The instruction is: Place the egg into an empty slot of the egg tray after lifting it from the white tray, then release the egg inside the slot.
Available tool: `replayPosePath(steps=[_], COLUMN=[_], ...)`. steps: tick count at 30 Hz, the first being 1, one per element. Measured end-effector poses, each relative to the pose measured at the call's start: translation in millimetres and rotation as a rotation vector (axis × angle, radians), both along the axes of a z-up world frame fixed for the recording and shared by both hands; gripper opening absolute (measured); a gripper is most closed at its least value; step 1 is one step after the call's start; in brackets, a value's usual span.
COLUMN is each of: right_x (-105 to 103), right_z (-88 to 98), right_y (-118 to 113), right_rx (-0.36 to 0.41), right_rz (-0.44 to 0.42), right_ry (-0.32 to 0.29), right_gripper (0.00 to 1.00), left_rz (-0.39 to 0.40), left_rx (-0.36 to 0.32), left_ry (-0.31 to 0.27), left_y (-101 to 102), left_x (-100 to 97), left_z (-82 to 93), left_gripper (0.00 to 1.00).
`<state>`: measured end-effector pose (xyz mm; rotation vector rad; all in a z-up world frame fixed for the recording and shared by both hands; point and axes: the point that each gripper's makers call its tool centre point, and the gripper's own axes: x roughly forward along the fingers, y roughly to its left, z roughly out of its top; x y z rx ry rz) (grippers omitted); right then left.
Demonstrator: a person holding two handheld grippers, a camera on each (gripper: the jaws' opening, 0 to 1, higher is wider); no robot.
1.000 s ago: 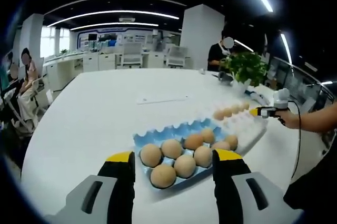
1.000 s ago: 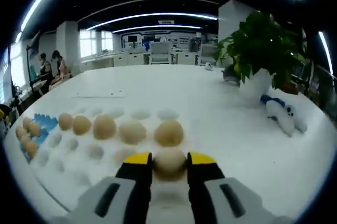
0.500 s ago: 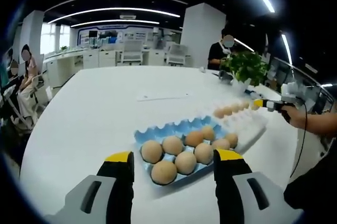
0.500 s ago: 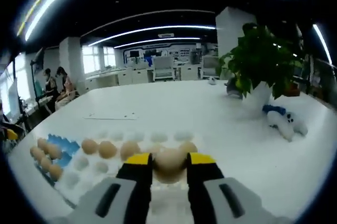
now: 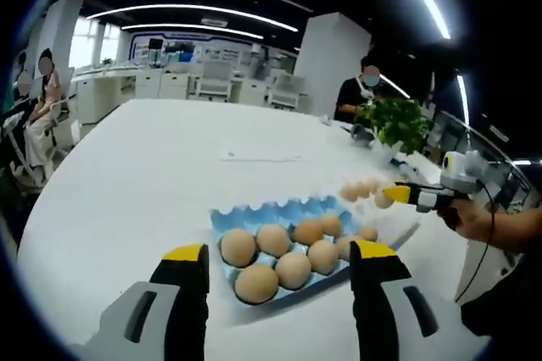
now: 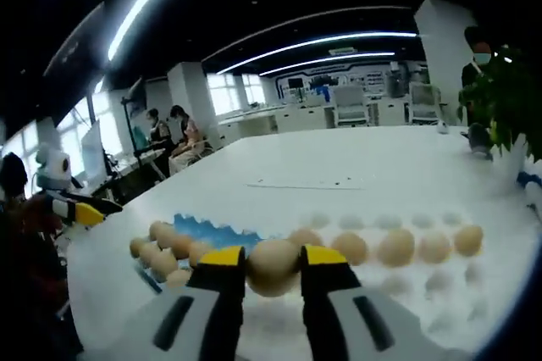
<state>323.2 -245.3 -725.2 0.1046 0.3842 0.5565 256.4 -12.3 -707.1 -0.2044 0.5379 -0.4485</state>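
White table (image 5: 135,183) carries the blue egg tray (image 5: 254,215) (eight eggs aboard). White tray (image 6: 406,280) lies just beside it. Left gripper (image 5: 279,261) hangs near the egg tray, jaws wide apart, holding nothing. Right gripper (image 6: 272,258), raised above the white tray, is clamped on the egg (image 6: 273,265).

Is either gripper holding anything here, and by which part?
The right gripper holds an egg, pinched across its sides. The left gripper is open and holds nothing.
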Motion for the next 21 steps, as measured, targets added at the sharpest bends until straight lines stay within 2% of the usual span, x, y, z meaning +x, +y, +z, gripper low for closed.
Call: replayPosePath(steps=[1,2,3,4,6,7,10,14,21], right_x=[0,0,-1,-2,-2,-1,1,5,5], right_z=[-2.6,-5.8,-7.3,-9.0,-13.2,-14.6,-16.5,-20.5,-32.1], right_y=[5,13,22,27,36,40,46,50,55], right_rx=[-0.01,-0.021,-0.02,-0.026,-0.043,-0.054,-0.058,-0.085,-0.11], right_rz=[0.017,0.03,0.057,0.072,0.095,0.105,0.119,0.14,0.17], right_ry=[0.004,0.01,0.01,0.011,0.014,0.01,0.012,0.007,0.034], right_gripper=[0.25,0.25,0.25,0.25,0.25,0.25,0.25,0.25,0.25], left_rz=[-0.017,-0.042,-0.062,-0.09,-0.059,-0.065,-0.067,-0.074,-0.073], left_rx=[-0.011,-0.044,-0.082,-0.092,-0.087,-0.073,-0.039,-0.058,-0.048], left_ry=[0.003,0.003,-0.009,-0.014,-0.02,-0.015,-0.012,-0.015,-0.022], left_y=[-3,-9,-15,-17,-15,-15,-14,-18,-17], left_x=[-1.7,-4.0,-5.4,-8.3,-5.6,-6.1,-6.3,-7.6,-7.7], left_z=[0.7,3.7,8.4,10.4,9.7,7.4,3.3,6.0,8.6], left_gripper=[0.83,0.97,0.97,0.94,0.99,0.98,0.99,0.99,0.99])
